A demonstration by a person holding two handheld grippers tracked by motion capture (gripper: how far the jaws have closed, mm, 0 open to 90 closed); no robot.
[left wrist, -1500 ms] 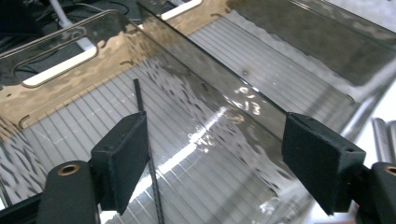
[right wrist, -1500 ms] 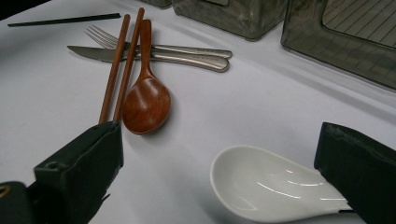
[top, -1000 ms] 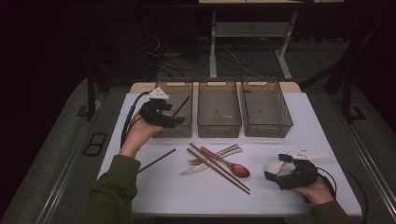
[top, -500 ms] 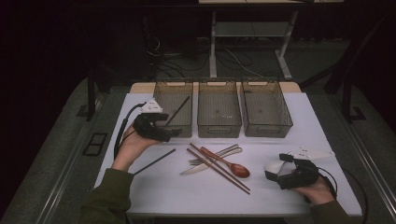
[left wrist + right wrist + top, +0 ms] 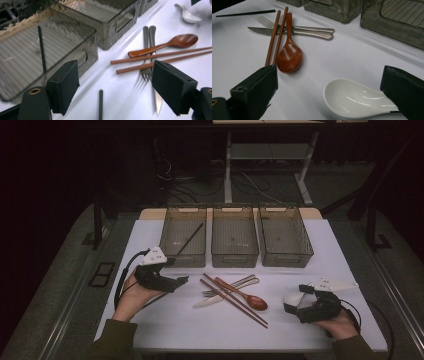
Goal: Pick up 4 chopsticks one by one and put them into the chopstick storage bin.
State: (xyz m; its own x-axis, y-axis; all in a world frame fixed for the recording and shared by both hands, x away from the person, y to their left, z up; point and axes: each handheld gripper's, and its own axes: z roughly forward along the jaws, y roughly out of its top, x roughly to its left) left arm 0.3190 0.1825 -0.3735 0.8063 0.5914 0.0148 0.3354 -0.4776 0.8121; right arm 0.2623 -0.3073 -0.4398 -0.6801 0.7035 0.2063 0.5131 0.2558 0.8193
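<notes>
Three smoky see-through bins stand side by side along the far edge of the white table (image 5: 150, 320). The left bin (image 5: 183, 234) holds one black chopstick (image 5: 189, 240) leaning inside it, its upper end toward one o'clock; the middle bin (image 5: 234, 236) and the right bin (image 5: 285, 235) look empty. A second black chopstick (image 5: 100, 105) lies flat on the table at about seven o'clock from the left bin, its long axis running from seven to one o'clock in the high view. The left gripper (image 5: 182, 280) hovers over it with jaws spread and nothing clamped; they have just been closing slightly, and in the left gripper view the stick shows between them, pointing straight away at twelve o'clock. At the table's centre a fork (image 5: 227, 287) and a knife (image 5: 220, 297) lie under a wooden spoon (image 5: 245, 296) and two brown chopsticks (image 5: 234, 300), which slant from ten to four o'clock. At four o'clock from the pile, the right gripper (image 5: 290, 306) rests with released jaws on either side of a white soup spoon (image 5: 354, 98), its bowl toward nine o'clock; whether the pads touch it I cannot tell.
</notes>
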